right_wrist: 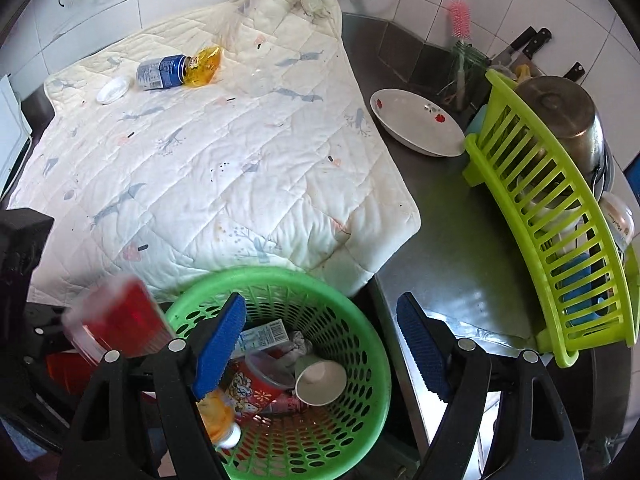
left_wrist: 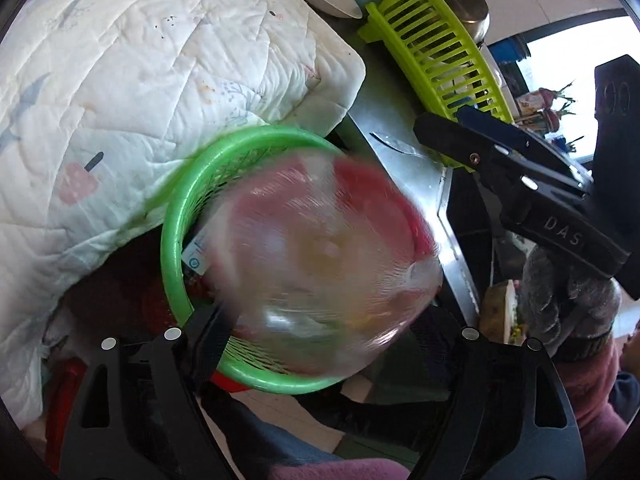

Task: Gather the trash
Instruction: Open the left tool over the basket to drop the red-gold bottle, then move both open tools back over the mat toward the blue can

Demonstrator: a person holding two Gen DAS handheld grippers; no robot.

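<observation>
A clear plastic cup with red contents (left_wrist: 320, 264) shows as a motion smear between the fingers of my left gripper (left_wrist: 320, 320), right over the green mesh basket (left_wrist: 176, 216). The jaws stand wide and the pads do not visibly press on it. In the right wrist view the same cup (right_wrist: 116, 320) hangs blurred at the basket's left rim. My right gripper (right_wrist: 320, 344) is open above the basket (right_wrist: 372, 344), with nothing between its blue pads. The basket holds a paper cup (right_wrist: 320, 376), wrappers and a carton. A blue can (right_wrist: 162, 72), a yellow bag (right_wrist: 204, 66) and a white lid (right_wrist: 113, 90) lie on the quilt.
A white quilt (right_wrist: 224, 168) covers the counter behind the basket. On the steel counter (right_wrist: 448, 248) to the right stand a white bowl (right_wrist: 416, 122) and a lime dish rack (right_wrist: 560, 220) with a steel pot (right_wrist: 560, 116). Knives lean on the tiled wall. A gloved hand (left_wrist: 568, 300) holds the right gripper.
</observation>
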